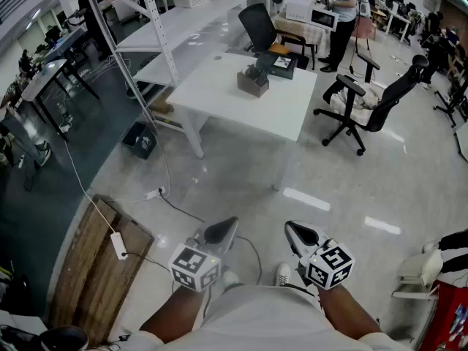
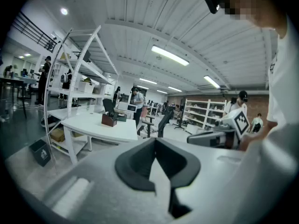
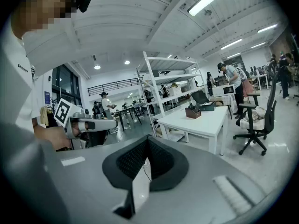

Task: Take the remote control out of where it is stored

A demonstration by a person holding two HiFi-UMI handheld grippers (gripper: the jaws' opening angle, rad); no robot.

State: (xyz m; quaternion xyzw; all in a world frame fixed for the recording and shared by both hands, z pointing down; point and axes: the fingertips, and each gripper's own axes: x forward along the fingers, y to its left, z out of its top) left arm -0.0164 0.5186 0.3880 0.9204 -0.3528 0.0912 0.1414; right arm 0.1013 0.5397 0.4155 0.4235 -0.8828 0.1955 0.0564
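Note:
A small brown box (image 1: 252,81) with dark items standing in it sits on the white table (image 1: 227,97), far ahead of me. No remote control can be made out at this distance. The box also shows in the left gripper view (image 2: 109,120) and the right gripper view (image 3: 192,112). My left gripper (image 1: 219,232) and right gripper (image 1: 298,232) are held close to my body above the floor, well short of the table. Both are shut with nothing between the jaws, as the left gripper (image 2: 155,143) and right gripper (image 3: 147,141) views show.
A black office chair (image 1: 365,104) stands right of the table, another chair (image 1: 259,24) behind it. A white shelving rack (image 1: 157,42) runs along the left. On the floor lie a power strip (image 1: 118,245) with its cable, a wooden pallet (image 1: 95,269) and a black bin (image 1: 139,139). A person (image 1: 342,13) stands at the back.

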